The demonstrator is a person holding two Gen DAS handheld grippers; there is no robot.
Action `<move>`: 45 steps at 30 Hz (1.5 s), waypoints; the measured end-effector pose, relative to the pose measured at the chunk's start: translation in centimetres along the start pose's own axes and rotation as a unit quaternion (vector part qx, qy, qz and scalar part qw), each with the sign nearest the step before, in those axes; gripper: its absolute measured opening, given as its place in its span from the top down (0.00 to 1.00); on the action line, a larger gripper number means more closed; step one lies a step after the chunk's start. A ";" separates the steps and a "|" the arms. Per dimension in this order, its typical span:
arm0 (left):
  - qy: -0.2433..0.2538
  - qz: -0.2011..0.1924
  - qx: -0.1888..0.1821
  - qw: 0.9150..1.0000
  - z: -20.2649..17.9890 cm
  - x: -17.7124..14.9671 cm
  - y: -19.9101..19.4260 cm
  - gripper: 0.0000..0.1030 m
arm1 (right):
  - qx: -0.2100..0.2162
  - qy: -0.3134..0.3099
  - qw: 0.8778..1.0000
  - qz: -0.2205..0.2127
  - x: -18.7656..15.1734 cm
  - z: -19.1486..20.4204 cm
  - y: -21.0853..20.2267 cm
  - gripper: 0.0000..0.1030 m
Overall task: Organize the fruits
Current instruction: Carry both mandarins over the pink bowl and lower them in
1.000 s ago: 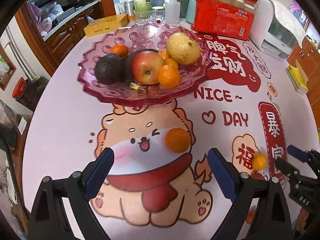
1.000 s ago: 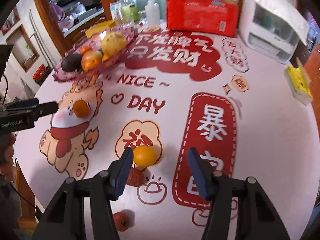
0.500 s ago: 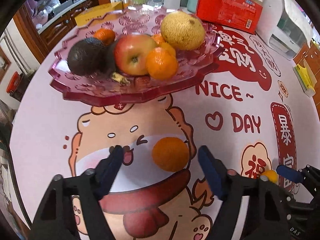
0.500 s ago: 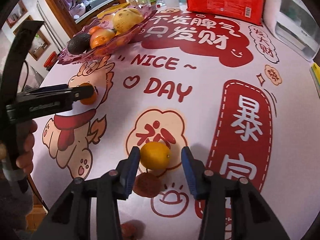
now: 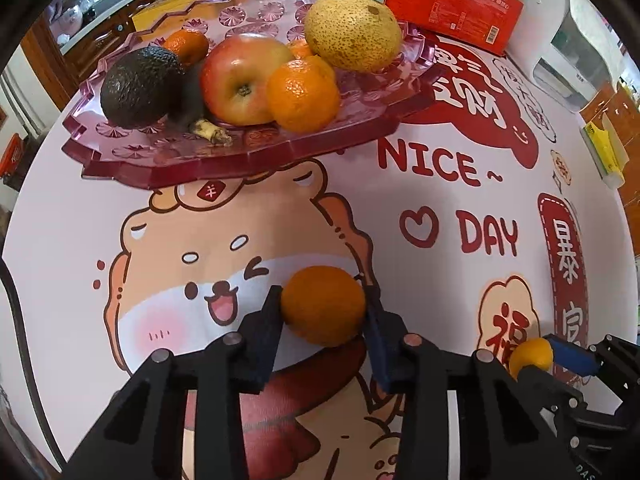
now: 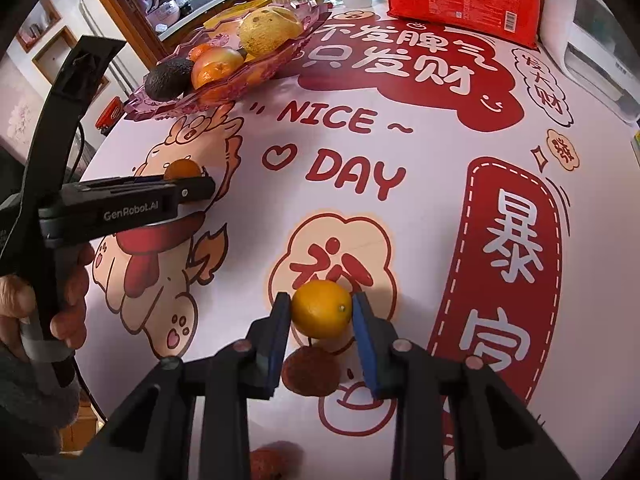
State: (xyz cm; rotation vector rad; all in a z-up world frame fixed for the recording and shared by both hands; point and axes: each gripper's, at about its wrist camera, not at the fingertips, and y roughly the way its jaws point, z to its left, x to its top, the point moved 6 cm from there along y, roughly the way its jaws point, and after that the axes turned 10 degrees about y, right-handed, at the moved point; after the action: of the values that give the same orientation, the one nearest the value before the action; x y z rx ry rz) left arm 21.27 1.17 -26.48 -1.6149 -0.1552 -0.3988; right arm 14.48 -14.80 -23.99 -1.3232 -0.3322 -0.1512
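Right, both tongs have just been closing and each now has fruit between its pads: the left tongs [image 5: 323,307] are clamped on a mandarin [image 5: 322,305] sitting on the cartoon dog's face on the counter [image 5: 60,240], and the right tongs [image 6: 321,309] are clamped on a smaller yellow-orange citrus fruit [image 6: 321,309] over the red character in the cloud print. Up at the far side, the pink plastic fruit tray [image 5: 256,152] is the one container, and it holds one dark avocado [image 5: 140,86], one red-yellow apple [image 5: 240,78], one speckled brown pear [image 5: 352,30] and three mandarins in view: one in front [image 5: 302,96], one half hidden behind it, one behind the avocado [image 5: 188,45]. A stubby stem end [image 5: 210,131] pokes out below the apple; what it belongs to I can't tell. Loose on the counter near the right tongs lie two lychees, one [image 6: 310,372] just beside the gripped fruit, one [image 6: 268,462] at the bottom edge. A hand [image 6: 44,304] grips the left handle.
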 end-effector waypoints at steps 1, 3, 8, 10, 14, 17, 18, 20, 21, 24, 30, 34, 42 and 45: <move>-0.001 0.000 -0.002 1.000 0.0 -0.1 -0.2 0.65 | -0.001 0.001 1.000 -0.001 0.0 0.0 -0.1 0.70; -0.004 -0.002 -0.005 1.000 0.1 -0.5 -0.9 0.65 | -0.001 0.002 1.000 -0.005 0.0 0.0 -0.4 0.70; -0.009 -0.005 -0.014 1.000 0.2 -1.7 -3.1 0.65 | 0.001 -0.005 1.000 -0.017 0.1 0.8 -1.5 0.70; -0.009 -0.004 -0.016 1.000 0.2 -2.3 -3.9 0.65 | 0.000 -0.011 1.000 -0.022 0.2 1.4 -1.9 0.70; -0.001 -0.007 -0.018 1.000 0.5 -3.4 -6.4 0.65 | 0.002 -0.023 0.999 -0.033 0.4 2.7 -2.9 0.70; 0.009 -0.018 -0.009 1.000 0.9 -3.5 -8.8 0.65 | 0.006 -0.032 0.998 -0.045 0.9 4.0 -4.0 0.70; 0.011 -0.024 -0.005 1.000 1.3 -3.5 -9.7 0.65 | 0.008 -0.034 0.998 -0.049 1.1 4.4 -4.4 0.70; 0.015 -0.038 0.002 0.999 2.0 -3.1 -11.8 0.65 | 0.013 -0.041 0.997 -0.062 1.6 5.6 -5.5 0.70; 0.018 -0.045 0.006 0.999 2.5 -2.8 -13.0 0.65 | 0.015 -0.044 0.997 -0.069 1.8 6.1 -6.0 0.70; 0.024 -0.066 0.017 0.997 3.7 -2.0 -16.0 0.65 | 0.019 -0.048 0.995 -0.087 2.6 7.6 -7.5 0.70; 0.046 -0.106 0.050 0.992 7.0 0.4 -22.0 0.64 | 0.026 -0.050 0.989 -0.136 5.2 10.9 -11.3 0.70; 0.063 -0.129 0.075 0.987 9.2 2.3 -25.5 0.64 | 0.021 -0.048 0.984 -0.171 7.3 12.8 -13.8 0.70; 0.109 -0.169 0.093 0.975 12.9 6.4 -29.9 0.64 | -0.008 -0.028 0.969 -0.246 12.2 16.3 -18.5 0.70; 0.131 -0.173 0.085 0.972 13.7 7.6 -29.9 0.64 | -0.015 -0.018 0.965 -0.263 13.4 17.6 -19.2 0.70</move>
State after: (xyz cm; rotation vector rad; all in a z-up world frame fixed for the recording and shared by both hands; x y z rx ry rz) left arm 20.45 16.28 3.69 -1.3520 -0.2647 -0.8408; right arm 18.76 -1.41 1.73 -1.2429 -0.7108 -0.5795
